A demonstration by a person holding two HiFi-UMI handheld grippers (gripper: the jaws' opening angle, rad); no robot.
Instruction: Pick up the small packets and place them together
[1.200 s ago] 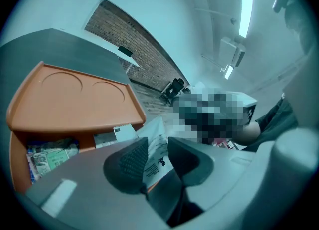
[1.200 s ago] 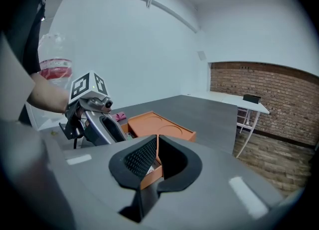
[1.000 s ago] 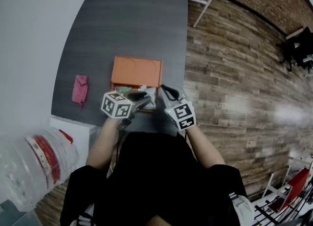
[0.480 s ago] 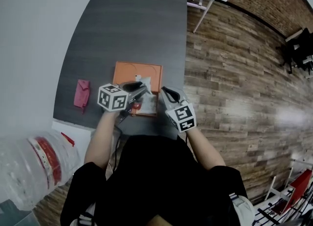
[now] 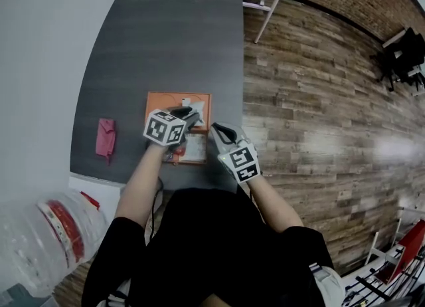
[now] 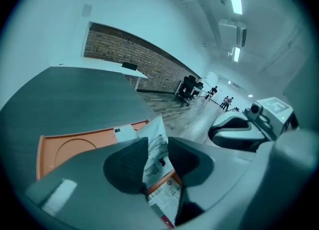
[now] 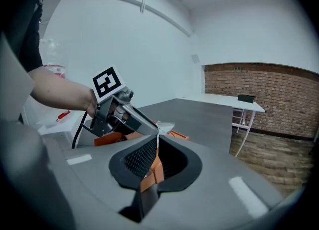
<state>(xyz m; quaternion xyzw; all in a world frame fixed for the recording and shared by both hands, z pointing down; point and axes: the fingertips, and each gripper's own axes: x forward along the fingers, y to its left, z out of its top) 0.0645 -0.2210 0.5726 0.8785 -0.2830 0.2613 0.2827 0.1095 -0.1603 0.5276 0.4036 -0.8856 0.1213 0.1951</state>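
The left gripper (image 5: 188,115) is clamped on a white printed packet (image 6: 155,157). The packet stands on end between the pads, its long axis running up and away from them and leaning a little to the right in the left gripper view, with its top edge clear of the tips. In the head view this gripper hangs over the upper right part of the orange tray (image 5: 156,103), which sits low on the grey table (image 5: 166,40). Just beyond the tips, at the tray's top edge, lies a single small white packet (image 5: 188,102). Below the gripper, toward the tray's lower right, are more printed white packets (image 5: 194,147), with something small and red (image 5: 174,155) to their left that I cannot identify. So the held packet is between two possible resting places, the lone packet just ahead and the group just behind. Either is a short drop, and the left gripper is the nearer one to both. The right gripper (image 5: 216,127) is at the tray's right edge with its jaws closed. Orange shows in the slit between its pads, so it appears to be pinching the tray's rim, probably to hold the tray steady. Its nose is close beside the left gripper's, and that is the only thing crowding a set-down on that side. A pink cloth (image 5: 105,137) at the left of the table and a big water bottle (image 5: 50,232) at the lower left are well out of the way.
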